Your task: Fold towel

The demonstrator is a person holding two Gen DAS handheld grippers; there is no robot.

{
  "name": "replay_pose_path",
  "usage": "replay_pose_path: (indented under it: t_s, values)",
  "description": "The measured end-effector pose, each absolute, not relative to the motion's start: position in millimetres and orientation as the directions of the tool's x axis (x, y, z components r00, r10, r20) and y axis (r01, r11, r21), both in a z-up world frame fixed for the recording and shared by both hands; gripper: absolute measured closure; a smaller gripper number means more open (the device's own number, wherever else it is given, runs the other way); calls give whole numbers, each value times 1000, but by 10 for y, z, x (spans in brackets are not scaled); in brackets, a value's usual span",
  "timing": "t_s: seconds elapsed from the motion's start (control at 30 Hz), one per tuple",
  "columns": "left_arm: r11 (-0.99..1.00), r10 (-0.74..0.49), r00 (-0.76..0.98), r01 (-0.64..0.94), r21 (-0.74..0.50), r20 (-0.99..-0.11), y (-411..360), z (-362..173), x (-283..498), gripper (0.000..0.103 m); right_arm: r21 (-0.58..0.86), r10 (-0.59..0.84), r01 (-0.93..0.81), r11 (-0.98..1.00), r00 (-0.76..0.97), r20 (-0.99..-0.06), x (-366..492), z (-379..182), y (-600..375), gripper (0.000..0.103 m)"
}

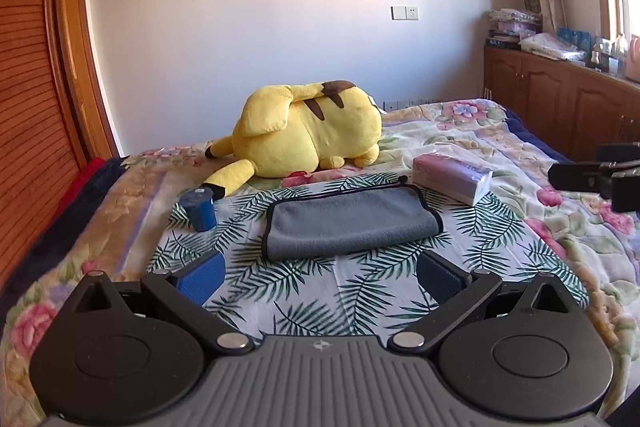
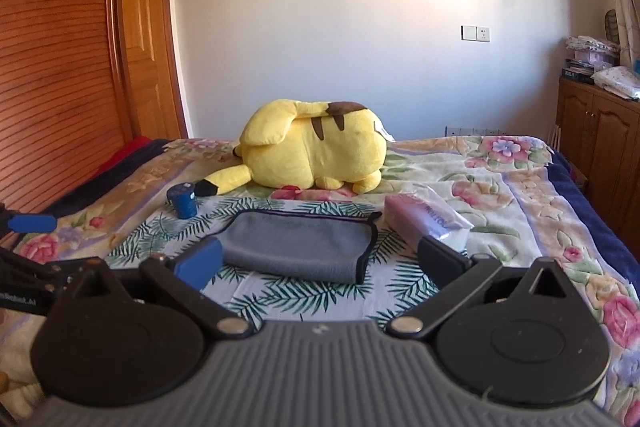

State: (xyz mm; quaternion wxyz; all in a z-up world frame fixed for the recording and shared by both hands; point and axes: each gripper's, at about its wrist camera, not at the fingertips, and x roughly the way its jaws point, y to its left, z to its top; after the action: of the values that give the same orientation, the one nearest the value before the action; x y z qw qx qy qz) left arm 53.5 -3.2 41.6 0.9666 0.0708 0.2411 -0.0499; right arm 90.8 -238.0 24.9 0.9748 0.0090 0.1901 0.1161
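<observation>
A grey towel with dark edging lies folded on a palm-leaf cloth on the bed; it also shows in the right wrist view. My left gripper is open and empty, held just short of the towel's near edge. My right gripper is open and empty, its fingers standing on either side of the towel's near edge without touching it. Part of the right gripper shows at the right edge of the left wrist view, and part of the left gripper at the left edge of the right wrist view.
A yellow plush toy lies behind the towel. A blue cup stands left of the towel, a pink tissue pack to its right. The floral bedspread runs to a wardrobe on the left and wooden cabinets on the right.
</observation>
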Motion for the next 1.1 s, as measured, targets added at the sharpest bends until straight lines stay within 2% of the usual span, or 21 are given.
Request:
replay_pose_path:
  t_s: [0.53,1.1]
  values:
    - [993,-58,885,97,62,-462,-139,188,203,0,71,213,-202,977,895,-392,591,-102,-2359,0]
    - [991,-51,859,105,78,-509,-139,-205,172,0,40,192,-193,980,887,-420,459,-391,-2277,0]
